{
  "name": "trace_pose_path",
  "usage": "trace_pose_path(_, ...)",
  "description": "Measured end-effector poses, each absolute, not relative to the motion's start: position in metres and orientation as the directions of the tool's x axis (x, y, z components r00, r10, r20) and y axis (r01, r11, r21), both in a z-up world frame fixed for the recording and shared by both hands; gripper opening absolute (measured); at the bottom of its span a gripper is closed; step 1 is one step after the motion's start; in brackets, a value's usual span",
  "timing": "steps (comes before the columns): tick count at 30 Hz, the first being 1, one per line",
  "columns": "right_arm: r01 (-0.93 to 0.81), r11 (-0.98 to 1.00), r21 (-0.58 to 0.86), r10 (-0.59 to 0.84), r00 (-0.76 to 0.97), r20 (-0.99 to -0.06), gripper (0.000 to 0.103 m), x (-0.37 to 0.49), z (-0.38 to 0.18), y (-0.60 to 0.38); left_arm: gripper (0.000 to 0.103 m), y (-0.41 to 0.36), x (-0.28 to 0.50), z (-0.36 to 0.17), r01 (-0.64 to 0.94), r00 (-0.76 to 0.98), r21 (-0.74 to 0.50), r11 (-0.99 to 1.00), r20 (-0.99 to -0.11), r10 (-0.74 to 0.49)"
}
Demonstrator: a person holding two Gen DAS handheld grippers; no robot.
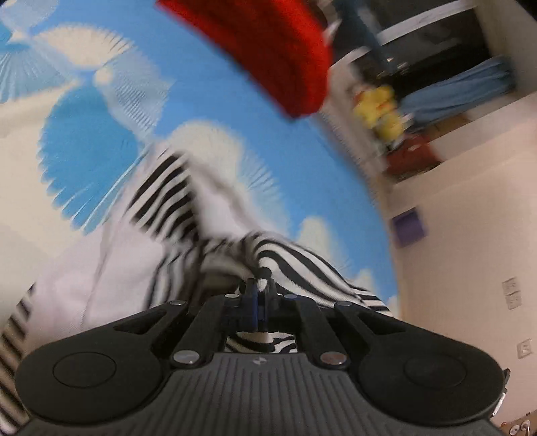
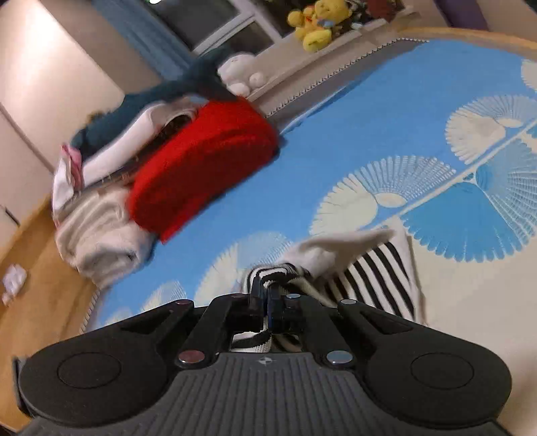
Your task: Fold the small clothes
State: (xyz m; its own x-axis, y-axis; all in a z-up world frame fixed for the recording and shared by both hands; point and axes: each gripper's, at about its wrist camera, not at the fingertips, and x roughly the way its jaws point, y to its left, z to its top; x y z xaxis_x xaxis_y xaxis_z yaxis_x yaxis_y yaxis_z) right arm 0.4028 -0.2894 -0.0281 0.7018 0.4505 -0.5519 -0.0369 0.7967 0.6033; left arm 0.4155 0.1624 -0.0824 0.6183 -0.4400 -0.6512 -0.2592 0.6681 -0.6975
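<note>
Both black two-finger grippers, left (image 1: 256, 288) and right (image 2: 266, 288), were clamped on a black-and-white striped knit garment (image 1: 174, 201); beyond them lay a red fuzzy cushion (image 2: 201, 167).

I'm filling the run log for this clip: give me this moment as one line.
step: folding | left gripper: shut on striped garment | right gripper: shut on striped garment | surface: blue bedspread

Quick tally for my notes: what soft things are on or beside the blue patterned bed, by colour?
Black-and-white striped knit garment: 1
Red fuzzy cushion: 1
Cream folded blanket: 1
Yellow plush toy: 1
White plush toy: 1
Dark teal plush toy: 1
Total: 6
</note>
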Motion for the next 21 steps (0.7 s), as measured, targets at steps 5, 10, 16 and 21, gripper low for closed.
trace_pose_path(5, 0.221, 0.869, 0.442, 0.344, 0.371, -0.863, 0.019, 0.419, -0.111, -0.282, 0.008, 0.159, 0.417, -0.132, -0.431, 0.385, -0.509, 0.745, -0.851, -0.358)
trace_pose_path(10, 0.18, 0.88, 0.439, 0.266, 0.579, -0.771, 0.027, 0.411, -0.069, -0.285, 0.037, 0.152, 0.414, -0.072, -0.262, 0.595, -0.48, 0.837, -0.763, -0.251)
trace_pose_path(16, 0.026, 0.857, 0.514, 0.385, 0.631, -0.673, 0.04, 0.409, -0.061, -0.271, 0.027, 0.126, 0.418, -0.082, -0.137, 0.598, -0.506, 0.852, -0.728, -0.336)
trace_pose_path(21, 0.202, 0.922, 0.331, 0.236, 0.385, -0.892, 0.038, 0.425, -0.121, -0.264, 0.005, 0.127, 0.429, -0.129, -0.277, 0.429, -0.3, 0.913, -0.889, -0.162)
